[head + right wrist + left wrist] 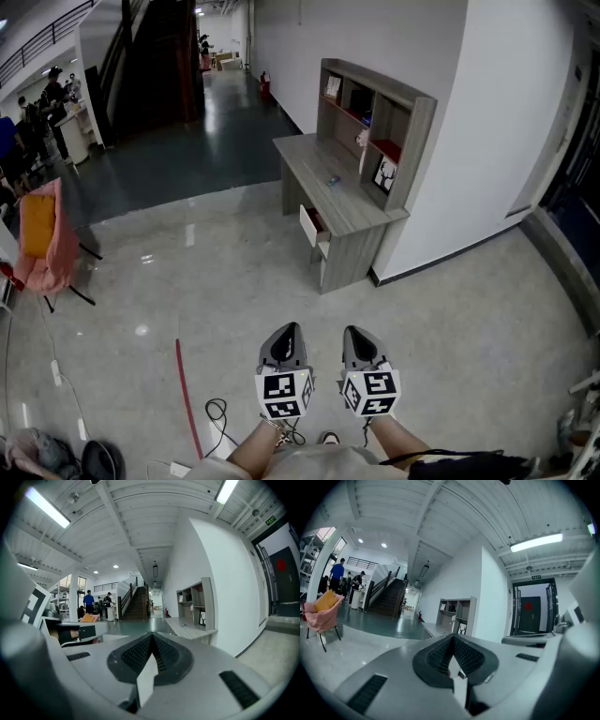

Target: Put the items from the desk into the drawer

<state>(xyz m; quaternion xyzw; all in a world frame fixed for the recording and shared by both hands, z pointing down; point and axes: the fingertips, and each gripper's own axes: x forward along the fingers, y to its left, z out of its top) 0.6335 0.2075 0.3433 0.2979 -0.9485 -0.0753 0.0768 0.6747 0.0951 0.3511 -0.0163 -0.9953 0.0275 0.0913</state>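
Note:
A grey wooden desk [330,202] with a shelf unit [375,122] stands against the white wall, several steps ahead of me. Its drawer [311,227] at the near end is pulled partly out. On the desktop lies a small blue item [332,180], and a framed picture [385,174] leans in the shelf unit. My left gripper [286,337] and right gripper [360,339] are held side by side low in the head view, far from the desk, both shut with nothing between the jaws. The desk [436,629] shows small in the left gripper view, and the desk [191,631] in the right gripper view.
A pink chair with an orange cushion [42,239] stands at the left. A red line [187,394] and loose cables [220,412] lie on the pale floor near my feet. People [47,103] stand far off by a staircase [136,604]. A dark door [532,611] is at the right.

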